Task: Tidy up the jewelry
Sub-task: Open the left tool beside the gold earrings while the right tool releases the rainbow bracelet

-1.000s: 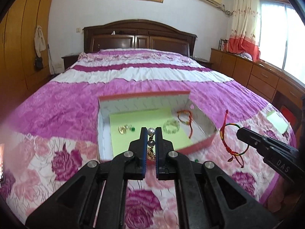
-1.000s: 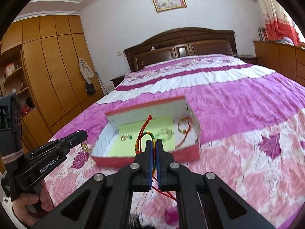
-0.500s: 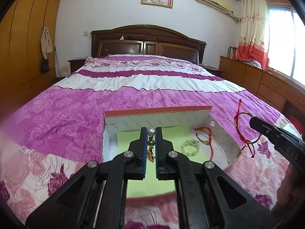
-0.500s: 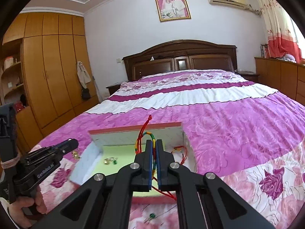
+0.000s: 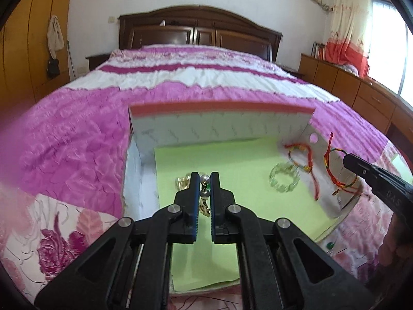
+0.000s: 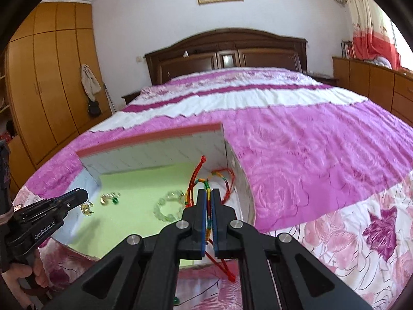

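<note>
Pink floral bedding carries our open box (image 5: 258,126) with its green liner. We pinch a pearl earring (image 5: 204,193) in the left gripper (image 5: 204,178) above that liner, and a braided cord bracelet (image 6: 204,186) in the right gripper (image 6: 209,193) over the box's right side. Both seem featherlight; the cord is limp and the earring small and slippery, so we judge gripping the cord's braid and the earring's beads safest.
</note>
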A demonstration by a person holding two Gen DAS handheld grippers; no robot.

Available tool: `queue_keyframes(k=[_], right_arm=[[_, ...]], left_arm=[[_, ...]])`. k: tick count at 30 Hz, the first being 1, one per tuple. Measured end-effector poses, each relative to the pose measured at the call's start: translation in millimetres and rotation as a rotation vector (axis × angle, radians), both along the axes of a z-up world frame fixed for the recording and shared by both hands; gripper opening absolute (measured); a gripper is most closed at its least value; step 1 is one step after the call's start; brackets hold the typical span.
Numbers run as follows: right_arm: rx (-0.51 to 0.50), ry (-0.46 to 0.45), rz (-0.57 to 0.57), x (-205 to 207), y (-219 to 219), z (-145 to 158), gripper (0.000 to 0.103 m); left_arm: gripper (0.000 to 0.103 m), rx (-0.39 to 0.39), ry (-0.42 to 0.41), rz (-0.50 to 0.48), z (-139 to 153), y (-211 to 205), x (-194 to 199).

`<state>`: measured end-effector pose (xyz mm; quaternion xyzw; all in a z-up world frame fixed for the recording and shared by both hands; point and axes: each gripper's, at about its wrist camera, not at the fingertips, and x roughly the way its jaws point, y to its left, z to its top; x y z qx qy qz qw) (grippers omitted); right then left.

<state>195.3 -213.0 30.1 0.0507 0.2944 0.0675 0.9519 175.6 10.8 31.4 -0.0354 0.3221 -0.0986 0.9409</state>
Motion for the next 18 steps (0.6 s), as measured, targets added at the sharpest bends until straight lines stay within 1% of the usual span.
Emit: queue_keyframes(k=[3, 5, 9, 12, 16, 18], right_arm=[[-0.003, 0.036, -0.009, 3.9, 0.6, -9.0, 0.005], [0.000, 0.046, -0.010, 6.0, -0.5, -12.6, 0.005], [-0.011, 0.047, -0.008, 6.1, 1.3, -14.2, 0.005], [-0.001, 0.045, -0.007, 5.2, 0.2, -15.6, 0.005], [0.012, 0.045, -0.005, 4.8, -1.3, -14.5, 0.006], [0.020, 0.040, 0.000, 3.3, -1.9, -14.1, 0.010]], left_arm=[[0.000, -0.012, 0.046, 0.007, -10.5, 1.6, 6.9], [0.000, -0.015, 0.060, 0.011, -15.1, 3.0, 10.6], [0.000, 0.019, 0.064, -0.006, -20.3, -3.6, 13.7], [0.000, 0.041, 0.070, -0.011, -23.2, -7.6, 15.5], [0.000, 0.046, 0.073, -0.015, -24.0, -8.9, 15.3], [0.001, 0.043, 0.072, -0.020, -24.1, -8.4, 15.1]])
